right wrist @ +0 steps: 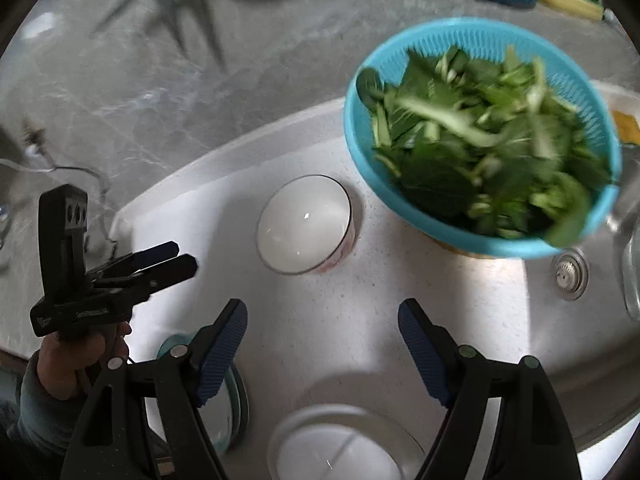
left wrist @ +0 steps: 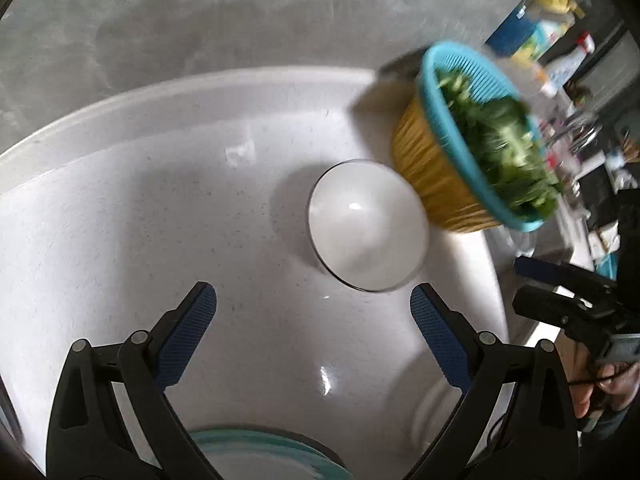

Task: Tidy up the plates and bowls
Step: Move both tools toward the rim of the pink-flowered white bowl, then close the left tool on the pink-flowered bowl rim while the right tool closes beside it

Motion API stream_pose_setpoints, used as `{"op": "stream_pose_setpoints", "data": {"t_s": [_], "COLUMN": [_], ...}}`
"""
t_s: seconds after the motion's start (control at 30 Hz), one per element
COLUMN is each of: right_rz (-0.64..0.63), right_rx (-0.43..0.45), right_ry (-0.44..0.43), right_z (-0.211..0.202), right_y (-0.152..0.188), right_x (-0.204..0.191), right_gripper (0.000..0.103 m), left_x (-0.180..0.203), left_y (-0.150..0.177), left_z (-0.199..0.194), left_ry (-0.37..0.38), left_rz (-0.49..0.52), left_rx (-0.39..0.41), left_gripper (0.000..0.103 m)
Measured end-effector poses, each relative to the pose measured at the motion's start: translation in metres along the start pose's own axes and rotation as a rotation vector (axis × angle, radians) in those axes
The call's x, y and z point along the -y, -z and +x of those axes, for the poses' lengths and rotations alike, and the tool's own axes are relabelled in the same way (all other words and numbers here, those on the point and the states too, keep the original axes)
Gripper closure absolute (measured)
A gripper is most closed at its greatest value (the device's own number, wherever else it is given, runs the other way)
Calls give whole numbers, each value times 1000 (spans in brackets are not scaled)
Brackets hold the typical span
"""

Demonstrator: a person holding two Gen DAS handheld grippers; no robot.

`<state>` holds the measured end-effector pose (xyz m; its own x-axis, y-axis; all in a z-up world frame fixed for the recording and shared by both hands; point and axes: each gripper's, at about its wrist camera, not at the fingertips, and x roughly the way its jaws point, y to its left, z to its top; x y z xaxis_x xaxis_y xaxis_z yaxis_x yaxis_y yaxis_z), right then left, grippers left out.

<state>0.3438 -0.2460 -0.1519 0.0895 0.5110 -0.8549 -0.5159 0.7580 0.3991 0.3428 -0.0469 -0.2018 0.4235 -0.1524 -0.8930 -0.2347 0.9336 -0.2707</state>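
Note:
A white bowl [left wrist: 368, 226] stands upright on the white counter, also in the right wrist view [right wrist: 305, 225]. My left gripper [left wrist: 312, 300] is open and empty, just short of the bowl. It shows from the side in the right wrist view [right wrist: 176, 258]. My right gripper [right wrist: 322, 312] is open and empty, hovering over the counter below the bowl. It shows at the right edge of the left wrist view [left wrist: 524, 284]. A teal-rimmed glass plate [left wrist: 256, 456] lies under the left gripper [right wrist: 236, 396]. A white plate [right wrist: 340, 448] lies beneath the right gripper.
A blue strainer of green leaves [right wrist: 480, 136] sits in a yellow basket [left wrist: 432, 176] right of the bowl. A sink drain [right wrist: 570, 274] is at the right. The grey marble wall [left wrist: 200, 20] is behind. Bottles and clutter [left wrist: 552, 32] stand at far right.

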Motion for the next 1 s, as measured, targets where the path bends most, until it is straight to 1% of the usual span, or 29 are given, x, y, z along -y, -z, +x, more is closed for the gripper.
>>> {"op": "stream_pose_setpoints", "data": {"t_s": [0.07,0.1,0.17,0.23,0.3,0.37,0.4,0.43,0.47,0.5,0.53,0.7,0.73,0.77,0.8,0.83,0.87,0.9,0.93,1.0], "right_rz": [19,39,54,87,118,145,155,170,181,187,190,203,200,194,187,183,184,182,182,173], "right_rx": [-22,-32,-31,-38,-48,-41,-39,-36,-33,-35,-36,-40,-43,-48,-54,-64,-69,-74,-76,-72], "right_ry": [24,34,43,66,68,84,88,93,95,102,104,126,133,136,141,147,148,157,161,161], "right_z": [21,32,47,62,74,83,86,89,91,94,96,106,109,113,117,120,121,123,125,124], "right_y": [-8,-12,-15,-18,-20,-21,-22,-22,-22,-22,-22,-26,-26,-28,-29,-29,-28,-28,-28,-28], "right_x": [-3,-5,-7,-7,-7,-4,-3,-2,-1,0,1,-1,-2,-3,-1,-1,0,-1,0,0], "right_gripper": [24,28,30,33,36,39,39,39,41,43,43,44,45,51,58,62,70,77,80,81], "left_x": [-8,-11,-17,-21,-27,-30,-32,-31,-29,-28,-21,-23,-22,-20,-19,-17,-12,-9,-6,-1], "left_y": [-12,-16,-25,-31,-37,-42,-44,-46,-49,-50,-50,-55,-56,-55,-53,-54,-56,-57,-57,-57], "left_z": [21,32,49,58,63,68,71,74,79,83,88,103,105,104,102,101,102,102,104,108], "left_ry": [-6,-9,0,8,30,24,22,20,14,9,5,7,7,14,22,23,6,-3,-9,-16], "left_rz": [36,45,50,53,61,79,86,91,92,92,93,103,110,118,126,134,147,157,166,178], "left_rx": [-43,-64,-86,-95,-91,-93,-95,-99,-109,-113,-115,-119,-117,-112,-107,-105,-100,-98,-100,-108], "left_gripper": [4,4,4,6,7,8,18,33,40,51,56,56,60,63,71,78,81,86,89,93]}}
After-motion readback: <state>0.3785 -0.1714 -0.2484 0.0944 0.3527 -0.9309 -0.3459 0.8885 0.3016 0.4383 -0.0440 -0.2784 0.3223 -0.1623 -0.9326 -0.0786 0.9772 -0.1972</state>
